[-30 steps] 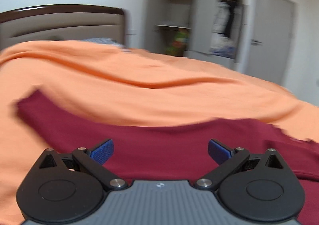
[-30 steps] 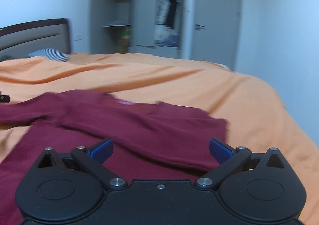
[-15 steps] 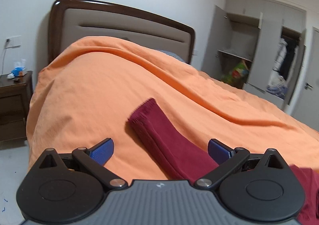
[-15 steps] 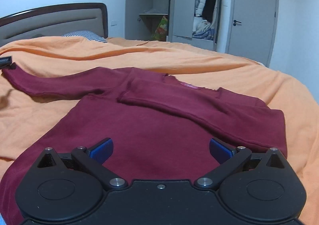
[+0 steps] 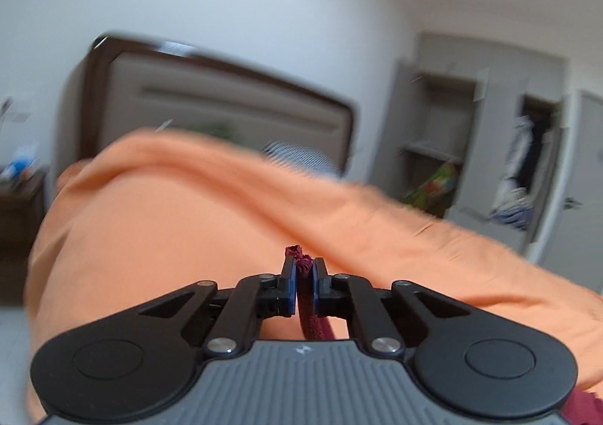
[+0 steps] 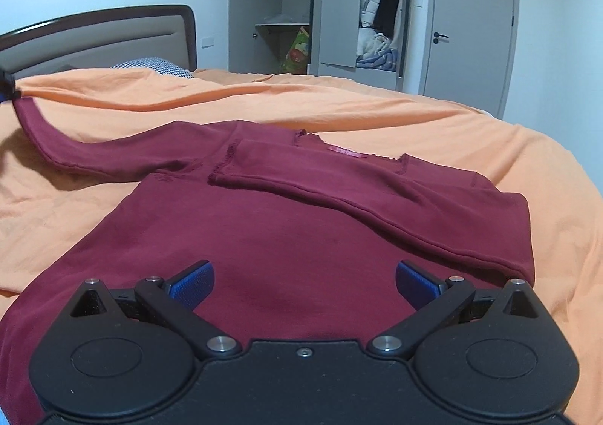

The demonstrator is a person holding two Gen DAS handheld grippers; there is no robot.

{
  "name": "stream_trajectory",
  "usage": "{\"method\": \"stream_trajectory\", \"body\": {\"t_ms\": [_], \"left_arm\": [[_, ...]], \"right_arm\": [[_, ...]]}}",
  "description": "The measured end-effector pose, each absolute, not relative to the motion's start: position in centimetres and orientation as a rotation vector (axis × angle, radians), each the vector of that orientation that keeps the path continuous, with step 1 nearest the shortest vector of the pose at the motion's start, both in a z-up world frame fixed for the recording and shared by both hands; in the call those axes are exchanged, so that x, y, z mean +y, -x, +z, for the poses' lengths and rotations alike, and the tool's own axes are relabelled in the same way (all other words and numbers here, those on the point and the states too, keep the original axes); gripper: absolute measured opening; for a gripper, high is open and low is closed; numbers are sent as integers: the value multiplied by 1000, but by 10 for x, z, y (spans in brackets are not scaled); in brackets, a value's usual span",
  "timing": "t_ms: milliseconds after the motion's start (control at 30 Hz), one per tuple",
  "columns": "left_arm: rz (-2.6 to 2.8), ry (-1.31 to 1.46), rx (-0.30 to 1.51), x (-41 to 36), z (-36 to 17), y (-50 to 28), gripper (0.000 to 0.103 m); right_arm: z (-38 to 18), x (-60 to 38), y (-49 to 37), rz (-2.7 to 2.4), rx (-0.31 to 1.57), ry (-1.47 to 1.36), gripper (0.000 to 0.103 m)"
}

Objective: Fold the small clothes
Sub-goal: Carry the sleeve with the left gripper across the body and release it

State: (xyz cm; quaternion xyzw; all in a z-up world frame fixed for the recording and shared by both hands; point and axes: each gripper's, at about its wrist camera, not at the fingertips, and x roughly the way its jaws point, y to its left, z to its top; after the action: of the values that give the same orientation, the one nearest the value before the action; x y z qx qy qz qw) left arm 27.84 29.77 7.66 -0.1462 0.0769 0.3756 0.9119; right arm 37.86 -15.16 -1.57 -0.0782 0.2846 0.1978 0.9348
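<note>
Maroon sweater (image 6: 286, 236) lies spread on the orange bedspread (image 6: 414, 115), its body flat and nearest the right gripper (image 6: 303, 280). One sleeve (image 6: 339, 195) is folded across the chest, its cuff ending near the collar, where a small pink label (image 6: 348, 152) shows. The other sleeve (image 6: 98, 153) stretches out to the far left edge of the right wrist view, lifted clear of the bedspread at its end.

The left gripper (image 5: 302, 287) is closed on that sleeve's cuff (image 5: 301, 266): a bunched tuft of maroon cloth pokes out above the two blue pads (image 5: 289, 285), and the fabric trails down beneath the gripper body. This view is blurred.

The right gripper hangs low over the sweater's body with its jaws spread wide and nothing between them.

Behind the bed stand a padded headboard (image 6: 113, 36), a checked pillow (image 6: 154, 66), a grey wardrobe (image 6: 320, 6) with its doors open and clothes inside, and a closed grey door (image 6: 471, 21).
</note>
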Motion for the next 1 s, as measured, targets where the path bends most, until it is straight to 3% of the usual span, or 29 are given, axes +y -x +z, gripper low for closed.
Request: {"method": "stream_trajectory", "body": {"t_ms": [267, 500, 767, 1000], "left_arm": [[413, 131, 37, 202, 154, -340, 8], [112, 64, 29, 88, 166, -395, 8], [-151, 60, 194, -32, 104, -449, 8], [-261, 68, 397, -80, 27, -466, 8]], "right_arm": [[-16, -175, -386, 379, 573, 95, 102], [-14, -210, -384, 317, 570, 54, 102], [-18, -265, -375, 181, 593, 11, 102], [-26, -311, -363, 61, 622, -39, 102]]}}
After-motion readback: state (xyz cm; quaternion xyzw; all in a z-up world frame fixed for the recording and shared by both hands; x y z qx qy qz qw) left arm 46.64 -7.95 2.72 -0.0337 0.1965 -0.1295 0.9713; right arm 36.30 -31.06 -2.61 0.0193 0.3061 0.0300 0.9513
